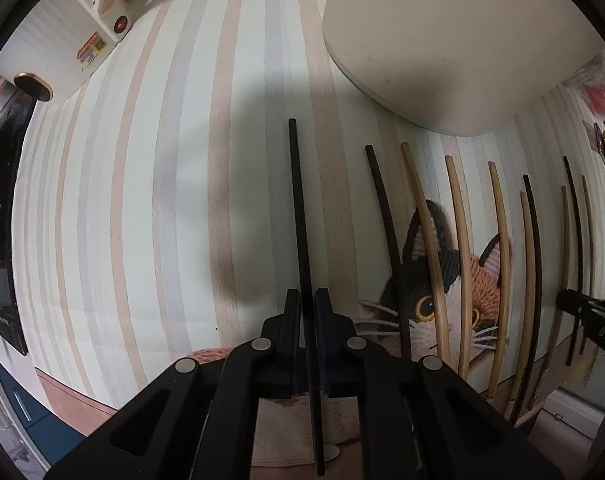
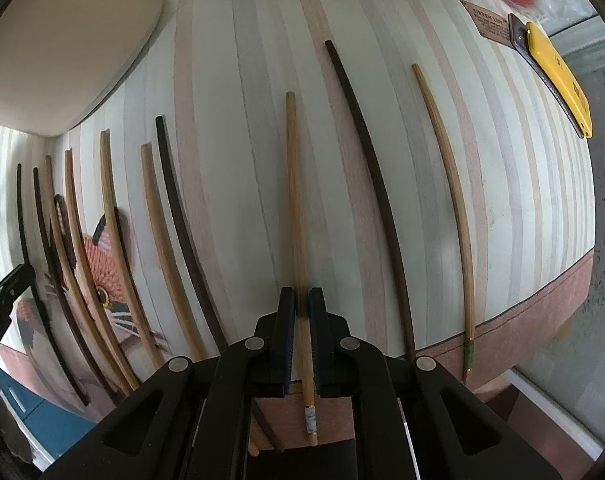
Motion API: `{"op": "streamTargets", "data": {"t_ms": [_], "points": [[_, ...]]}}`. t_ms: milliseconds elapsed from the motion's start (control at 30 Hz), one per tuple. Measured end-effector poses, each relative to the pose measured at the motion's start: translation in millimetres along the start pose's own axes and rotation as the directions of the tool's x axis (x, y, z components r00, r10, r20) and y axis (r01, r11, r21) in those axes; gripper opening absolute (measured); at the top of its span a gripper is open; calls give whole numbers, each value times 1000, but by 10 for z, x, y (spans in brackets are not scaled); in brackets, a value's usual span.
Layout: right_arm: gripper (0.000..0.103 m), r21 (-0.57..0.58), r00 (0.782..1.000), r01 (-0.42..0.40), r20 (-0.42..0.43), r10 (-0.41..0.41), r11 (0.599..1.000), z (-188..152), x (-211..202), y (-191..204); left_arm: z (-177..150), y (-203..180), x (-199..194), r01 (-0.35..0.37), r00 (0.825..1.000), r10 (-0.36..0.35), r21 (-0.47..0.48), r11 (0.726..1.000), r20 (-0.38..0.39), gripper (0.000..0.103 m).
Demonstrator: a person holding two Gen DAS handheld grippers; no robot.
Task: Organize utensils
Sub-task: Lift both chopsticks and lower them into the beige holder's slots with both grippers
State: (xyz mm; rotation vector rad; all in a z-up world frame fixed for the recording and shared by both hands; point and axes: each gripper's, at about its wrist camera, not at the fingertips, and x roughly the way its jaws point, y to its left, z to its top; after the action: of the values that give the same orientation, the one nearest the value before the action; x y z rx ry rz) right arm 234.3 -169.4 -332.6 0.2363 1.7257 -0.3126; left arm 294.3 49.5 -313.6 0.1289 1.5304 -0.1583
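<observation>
The left gripper (image 1: pixel 306 300) is clamped on a thin black chopstick (image 1: pixel 300 216), which runs between its fingers and points forward over the striped tablecloth (image 1: pixel 142 200). The right gripper (image 2: pixel 301 300) is likewise closed on a light bamboo chopstick (image 2: pixel 296 208) passing between its pads. Beyond, more dark and bamboo chopsticks (image 1: pixel 458 248) lie side by side across a cat-patterned mat (image 1: pixel 486 276), below a pale cream container (image 1: pixel 454 40).

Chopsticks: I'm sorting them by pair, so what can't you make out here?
- Left wrist view: black chopstick, lower end cut off by the frame edge.
- Right wrist view: left gripper mostly out of frame.
- Both views: beige container top cropped, contents unseen.
</observation>
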Motion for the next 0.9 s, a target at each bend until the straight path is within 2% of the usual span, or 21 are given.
{"op": "streamTargets", "data": {"t_ms": [100, 167, 233, 433, 667, 733, 900], "points": [[9, -3, 1000, -1, -12, 1, 1000, 137, 47, -86, 27, -73, -10, -5, 1000, 5, -17, 1000, 8, 4], [9, -5, 1000, -2, -18, 1, 1000, 372, 126, -109, 41, -66, -13, -12, 1000, 12, -36, 999, 9, 4], [7, 4, 1000, -15, -4, 15, 1000, 485, 127, -123, 38, -59, -43, -47, 998, 48, -43, 998, 28, 3], [7, -26, 995, -60, 80, 62, 998, 400, -109, -189, -71, 75, -447, -132, 981, 146, -106, 985, 127, 3], [7, -91, 971, -74, 219, 93, 993, 458, -554, -121, -191, 143, -867, -151, 959, 192, -195, 969, 210, 3], [7, -104, 962, -89, 249, 113, 991, 481, -678, -116, -271, -19, -921, -150, 952, 199, -213, 966, 234, 3], [7, -133, 936, -125, 312, 162, 983, 478, -927, -185, -304, -99, -1237, -138, 926, 217, -259, 956, 309, 3]]}}
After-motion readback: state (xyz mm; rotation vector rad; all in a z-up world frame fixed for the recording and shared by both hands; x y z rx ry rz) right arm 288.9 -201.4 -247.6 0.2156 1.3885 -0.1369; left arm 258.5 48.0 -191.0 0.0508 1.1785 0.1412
